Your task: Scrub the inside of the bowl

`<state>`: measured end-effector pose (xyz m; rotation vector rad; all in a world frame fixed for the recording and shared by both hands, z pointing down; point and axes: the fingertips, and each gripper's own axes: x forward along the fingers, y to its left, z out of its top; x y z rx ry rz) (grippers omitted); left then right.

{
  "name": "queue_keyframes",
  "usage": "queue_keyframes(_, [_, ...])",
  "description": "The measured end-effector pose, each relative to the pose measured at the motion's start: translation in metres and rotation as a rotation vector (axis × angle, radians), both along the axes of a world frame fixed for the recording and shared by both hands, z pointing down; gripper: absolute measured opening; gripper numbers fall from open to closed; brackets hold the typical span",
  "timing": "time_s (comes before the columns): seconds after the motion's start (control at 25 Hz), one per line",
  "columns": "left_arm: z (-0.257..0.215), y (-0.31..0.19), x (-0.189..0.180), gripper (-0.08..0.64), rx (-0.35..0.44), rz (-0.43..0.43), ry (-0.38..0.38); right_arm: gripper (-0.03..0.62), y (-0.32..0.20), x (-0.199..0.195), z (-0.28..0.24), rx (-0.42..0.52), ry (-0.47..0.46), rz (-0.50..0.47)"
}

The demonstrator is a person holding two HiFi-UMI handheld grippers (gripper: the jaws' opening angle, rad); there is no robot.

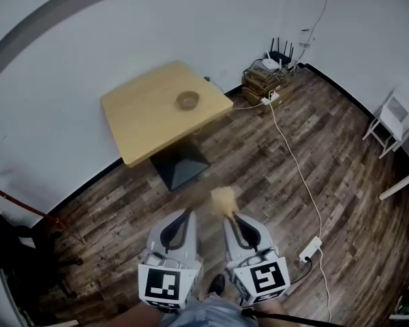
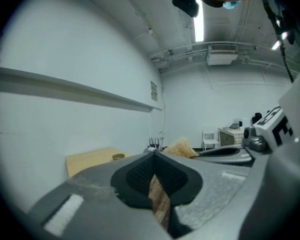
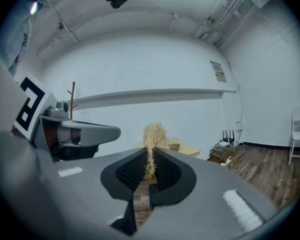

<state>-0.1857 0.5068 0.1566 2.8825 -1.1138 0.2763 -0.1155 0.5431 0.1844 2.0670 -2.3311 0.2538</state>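
A small tan bowl (image 1: 187, 100) stands on the square wooden table (image 1: 143, 118) by the white wall, well ahead of both grippers. My right gripper (image 1: 230, 214) is shut on a straw-coloured fibre scrubber (image 1: 223, 199), which sticks out past its tips. In the right gripper view the scrubber (image 3: 154, 136) rises from between the pads of the right gripper (image 3: 150, 156), with the bowl (image 3: 174, 146) far behind it. My left gripper (image 1: 186, 212) hangs beside it, jaws together and holding nothing. The left gripper view shows the left gripper (image 2: 154, 156), the scrubber (image 2: 181, 147) and the distant bowl (image 2: 118, 156).
The table stands on a black pedestal base (image 1: 180, 165) over dark wood flooring. A router on stacked boxes (image 1: 269, 73) sits by the wall, and a white cable (image 1: 296, 162) runs to a power strip (image 1: 309, 248). White chairs (image 1: 394, 118) stand at right, a coat stand (image 1: 27, 210) at left.
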Motion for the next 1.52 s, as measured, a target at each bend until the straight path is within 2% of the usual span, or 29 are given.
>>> queue_keyframes(0.28, [0.012,-0.094,0.017,0.021,-0.031,-0.032,0.036,0.034,-0.083,0.019,0.007,-0.030,0.020,-0.016])
queue_keyframes(0.4, [0.002,-0.140,0.022,0.021,-0.002,-0.029,0.054,0.034,-0.127,0.027,-0.001,-0.033,0.034,-0.016])
queue_keyframes(0.52, [-0.008,-0.180,0.022,0.020,-0.009,-0.047,0.093,0.034,-0.168,0.029,-0.011,-0.029,0.047,-0.019])
queue_keyframes(0.68, [-0.014,-0.225,0.023,0.021,0.043,-0.028,0.084,0.034,-0.210,0.032,-0.023,-0.037,0.077,-0.016])
queue_keyframes(0.84, [-0.017,-0.255,0.030,0.021,0.051,-0.018,0.101,0.034,-0.238,0.036,-0.031,-0.013,0.099,-0.028])
queue_keyframes(1.0, [-0.006,-0.273,0.034,0.021,0.009,-0.024,0.118,0.034,-0.257,0.041,-0.030,-0.010,0.116,-0.028])
queue_keyframes(1.2, [0.008,-0.290,0.046,0.021,-0.001,-0.014,0.072,0.034,-0.278,0.061,-0.022,-0.023,0.093,-0.017])
queue_keyframes(1.52, [0.031,-0.340,0.064,0.021,-0.039,-0.085,0.022,0.034,-0.334,0.090,-0.007,-0.041,0.069,-0.072])
